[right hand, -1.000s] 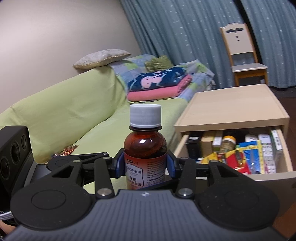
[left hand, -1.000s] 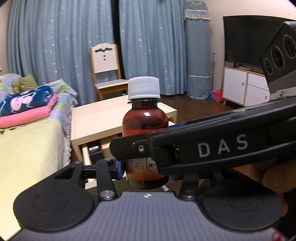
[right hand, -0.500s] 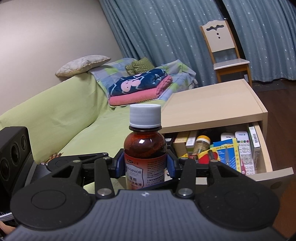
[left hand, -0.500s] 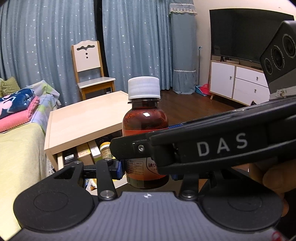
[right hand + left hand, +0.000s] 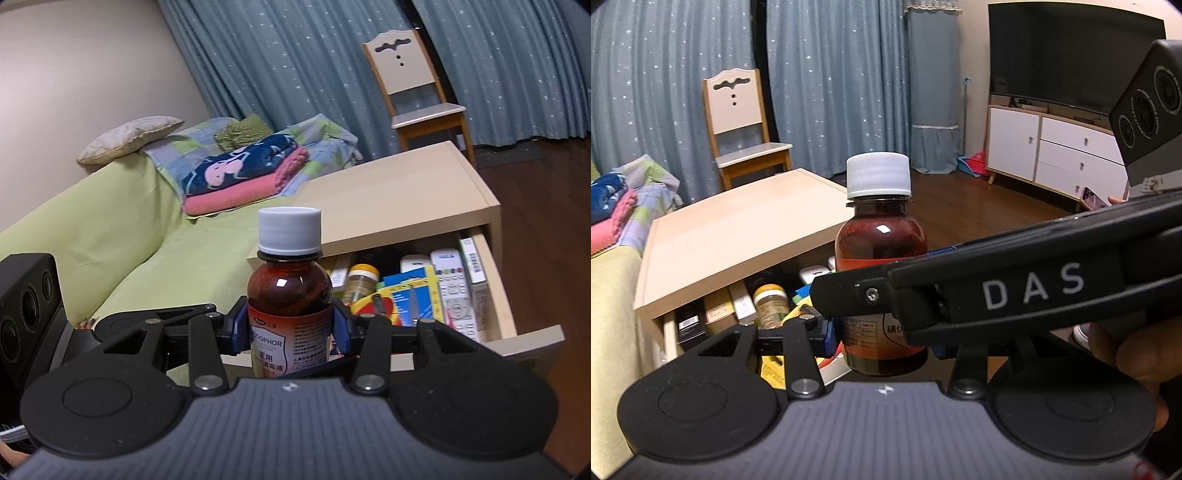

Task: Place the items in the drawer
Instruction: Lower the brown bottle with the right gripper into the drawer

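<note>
Both hand-held grippers close on one amber plastic bottle with a white ribbed cap (image 5: 290,295): the right hand-held gripper (image 5: 290,325) pinches its labelled belly between blue pads, and the left hand-held gripper (image 5: 882,332) holds it from the crossing side. The bottle stands upright, in the air. The open pale-wood drawer (image 5: 495,295), crowded with boxes and remotes, lies ahead, lower and to the right, so the bottle must travel forward and down.

I hold the brown plastic bottle with white ribbed screw cap (image 5: 290,284) upright, above the front edge of the open pale wooden table drawer (image 5: 495,295), which is pulled out and crowded with boxes, remotes and a jar.
</note>
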The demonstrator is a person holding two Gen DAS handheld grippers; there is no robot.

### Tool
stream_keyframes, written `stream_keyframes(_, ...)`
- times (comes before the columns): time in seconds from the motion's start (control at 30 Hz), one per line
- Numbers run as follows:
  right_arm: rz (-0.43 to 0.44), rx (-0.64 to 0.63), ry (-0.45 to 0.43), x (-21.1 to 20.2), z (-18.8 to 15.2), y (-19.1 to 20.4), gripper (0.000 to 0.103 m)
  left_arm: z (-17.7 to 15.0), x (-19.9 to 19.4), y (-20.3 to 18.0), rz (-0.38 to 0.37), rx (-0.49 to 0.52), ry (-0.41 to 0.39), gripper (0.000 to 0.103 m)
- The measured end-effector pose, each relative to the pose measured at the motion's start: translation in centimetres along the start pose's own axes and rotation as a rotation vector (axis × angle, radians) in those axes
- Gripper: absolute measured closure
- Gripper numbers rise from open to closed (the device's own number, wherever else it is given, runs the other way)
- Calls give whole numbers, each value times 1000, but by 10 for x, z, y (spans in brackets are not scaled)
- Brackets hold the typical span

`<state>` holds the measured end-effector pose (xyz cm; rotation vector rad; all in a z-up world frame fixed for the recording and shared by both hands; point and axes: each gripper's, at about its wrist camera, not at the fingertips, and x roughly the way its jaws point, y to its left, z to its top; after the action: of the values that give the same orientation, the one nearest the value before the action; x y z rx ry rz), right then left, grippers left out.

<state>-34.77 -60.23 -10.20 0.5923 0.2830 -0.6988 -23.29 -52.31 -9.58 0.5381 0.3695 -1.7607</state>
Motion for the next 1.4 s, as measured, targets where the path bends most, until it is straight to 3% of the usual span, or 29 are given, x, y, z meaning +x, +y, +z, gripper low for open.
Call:
stream_keyframes(0.33,-3,18,10,17,7,-17,62,4,21,8,-12,0,14,54)
stream_keyframes(1.4,71,33,68,75,4,8,62,-9,19,62,64,-41,62,54)
